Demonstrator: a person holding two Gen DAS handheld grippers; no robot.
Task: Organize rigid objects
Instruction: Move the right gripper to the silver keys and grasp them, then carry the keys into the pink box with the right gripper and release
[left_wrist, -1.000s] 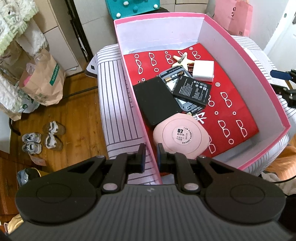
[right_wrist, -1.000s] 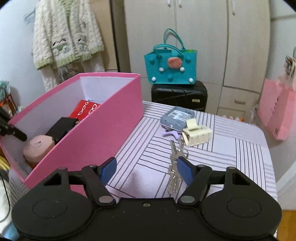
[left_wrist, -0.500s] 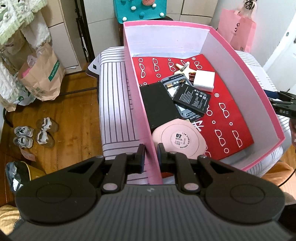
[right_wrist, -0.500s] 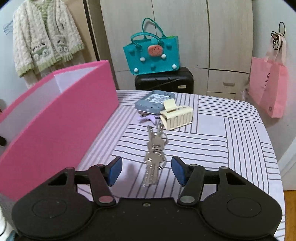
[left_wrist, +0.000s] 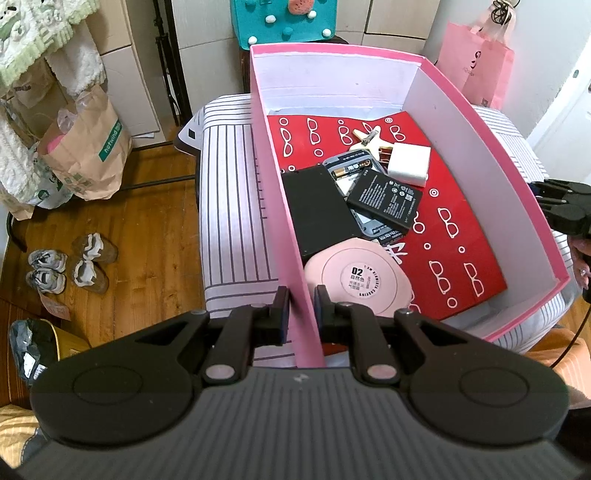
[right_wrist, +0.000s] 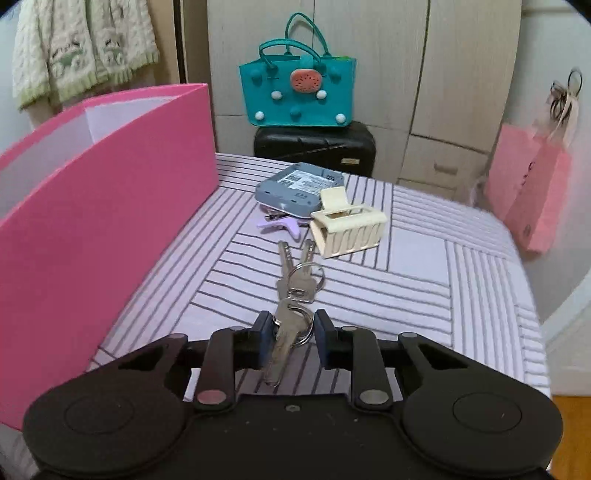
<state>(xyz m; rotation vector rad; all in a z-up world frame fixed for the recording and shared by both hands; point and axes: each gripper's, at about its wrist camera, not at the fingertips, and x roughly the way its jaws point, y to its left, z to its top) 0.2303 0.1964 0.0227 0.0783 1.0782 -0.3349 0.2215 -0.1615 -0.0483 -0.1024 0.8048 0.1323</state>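
Note:
My left gripper (left_wrist: 298, 314) is shut on the near left wall of the pink box (left_wrist: 280, 206). The box holds a pink round compact (left_wrist: 356, 280), a black slab (left_wrist: 317, 210), a black battery (left_wrist: 384, 199), a white charger (left_wrist: 408, 164) and a star clip (left_wrist: 367, 138) on a red sheet. In the right wrist view the pink box (right_wrist: 103, 210) stands at the left. My right gripper (right_wrist: 291, 334) is low over the striped table, its jaws closed in around a bunch of keys (right_wrist: 295, 291) and touching the nearest key and ring.
Beyond the keys lie a cream hair claw (right_wrist: 347, 227), a purple star clip (right_wrist: 280, 224) and a grey device (right_wrist: 301, 188). A teal bag (right_wrist: 297, 96) on a black suitcase stands behind the table. Shoes (left_wrist: 66, 266) and a paper bag (left_wrist: 86, 155) sit on the floor at left.
My right gripper moved forward and down over the keys and its jaws narrowed from wide open to around them. My left gripper kept its hold on the box wall, shifting slightly.

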